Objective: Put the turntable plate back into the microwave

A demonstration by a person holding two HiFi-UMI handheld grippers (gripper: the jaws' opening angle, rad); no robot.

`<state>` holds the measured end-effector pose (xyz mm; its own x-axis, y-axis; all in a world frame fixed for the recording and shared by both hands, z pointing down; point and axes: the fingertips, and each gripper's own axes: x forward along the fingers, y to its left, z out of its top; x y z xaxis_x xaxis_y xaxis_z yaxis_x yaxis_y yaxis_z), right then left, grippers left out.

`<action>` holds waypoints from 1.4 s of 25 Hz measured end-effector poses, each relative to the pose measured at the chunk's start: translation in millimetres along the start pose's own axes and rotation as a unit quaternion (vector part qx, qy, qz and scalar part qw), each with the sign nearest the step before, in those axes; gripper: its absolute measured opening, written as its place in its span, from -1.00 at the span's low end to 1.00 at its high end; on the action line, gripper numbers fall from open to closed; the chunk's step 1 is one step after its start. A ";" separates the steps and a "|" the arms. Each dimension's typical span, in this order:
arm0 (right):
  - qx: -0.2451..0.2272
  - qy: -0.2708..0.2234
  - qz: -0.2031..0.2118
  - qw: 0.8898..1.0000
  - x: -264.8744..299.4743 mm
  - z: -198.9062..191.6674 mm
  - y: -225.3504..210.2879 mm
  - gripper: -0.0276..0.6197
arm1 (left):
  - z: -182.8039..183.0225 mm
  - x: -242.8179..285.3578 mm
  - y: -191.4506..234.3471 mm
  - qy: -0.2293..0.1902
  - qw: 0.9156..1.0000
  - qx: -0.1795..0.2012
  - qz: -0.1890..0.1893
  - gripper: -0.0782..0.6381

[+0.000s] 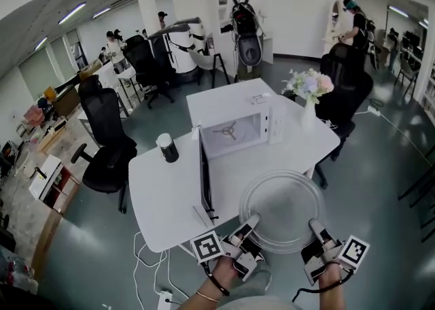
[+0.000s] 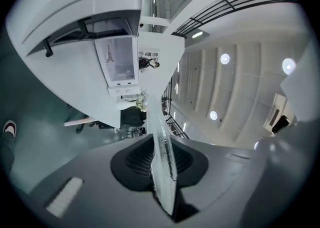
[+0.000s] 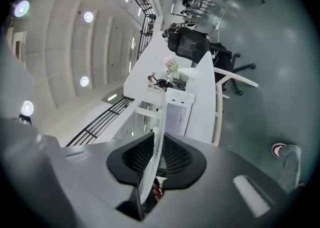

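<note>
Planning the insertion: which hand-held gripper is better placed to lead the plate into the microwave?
Left, marginally. The left hand-held gripper sits nearer in line with the open microwave; the right hand-held gripper is offset. Both are clamped on the plate.

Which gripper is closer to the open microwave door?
Left. The left gripper holds the rim of the glass plate just beside the door; the right gripper holds the rim farther right, away from it.

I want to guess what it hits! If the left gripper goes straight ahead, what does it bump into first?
The left gripper grips the clear round glass turntable plate. Going straight on, it would probably meet the open white microwave first, near its control-panel end; depth is unclear.
</note>
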<state>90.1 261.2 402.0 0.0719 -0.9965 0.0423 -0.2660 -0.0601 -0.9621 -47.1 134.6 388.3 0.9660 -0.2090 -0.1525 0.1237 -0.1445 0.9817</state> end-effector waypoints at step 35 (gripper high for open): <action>-0.010 0.175 0.011 0.984 265.0 134.9 -40.8 -0.73 | 167.4 164.0 63.8 -0.149 0.988 0.003 0.038 -0.67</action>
<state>249.7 7.4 416.2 -0.2692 -0.9560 0.1162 -0.2834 -0.0367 -0.9583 81.2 -70.8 406.9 0.8622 -0.4952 -0.1066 0.0515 -0.1237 0.9910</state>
